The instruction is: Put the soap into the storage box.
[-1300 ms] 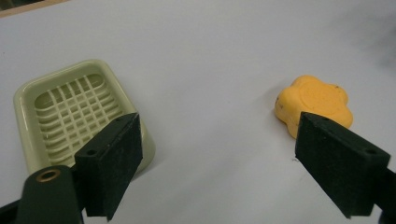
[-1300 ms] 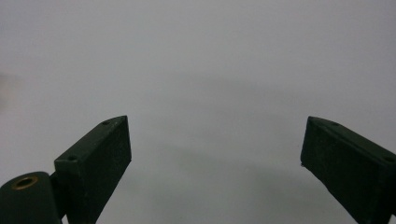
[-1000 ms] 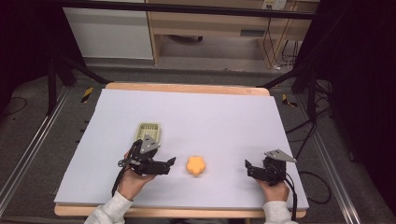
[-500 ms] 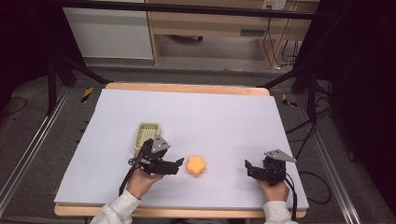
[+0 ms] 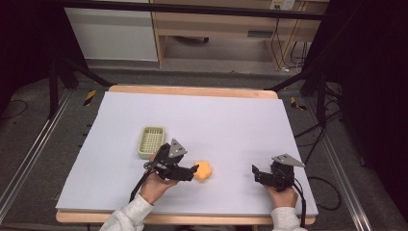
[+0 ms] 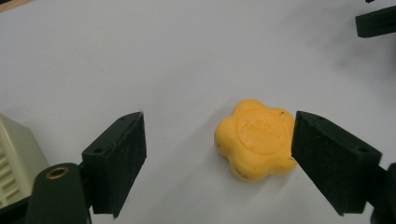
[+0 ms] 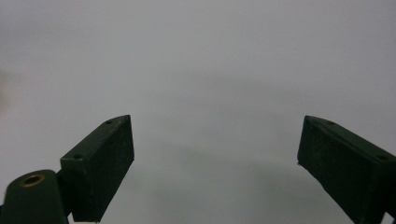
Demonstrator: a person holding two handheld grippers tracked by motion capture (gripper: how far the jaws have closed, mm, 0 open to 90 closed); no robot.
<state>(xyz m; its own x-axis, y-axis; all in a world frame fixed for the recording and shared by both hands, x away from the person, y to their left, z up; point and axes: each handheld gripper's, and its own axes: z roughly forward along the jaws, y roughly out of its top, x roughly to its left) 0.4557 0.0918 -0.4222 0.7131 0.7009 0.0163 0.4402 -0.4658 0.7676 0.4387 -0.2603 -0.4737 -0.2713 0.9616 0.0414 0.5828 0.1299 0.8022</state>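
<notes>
An embossed round stamp on top of the orange flower-shaped soap-like block [image 6: 256, 139] is being shown in the left gripper view, detail that is being lost in the high view, where the block [image 5: 203, 171] is lying on the white table sheet [image 5: 216, 120] between the two hands. The left gripper [image 6: 219, 158] is being held wide, its jaws having just been closing, with the block between them, nearer one pad; whether that pad is touching it cannot be told. The right gripper [image 7: 215, 168] is being held wide apart over bare sheet, gripping nothing. The pale green slatted plastic basket [image 5: 151, 141] is being seen just beyond the left hand, nothing lying in it.
</notes>
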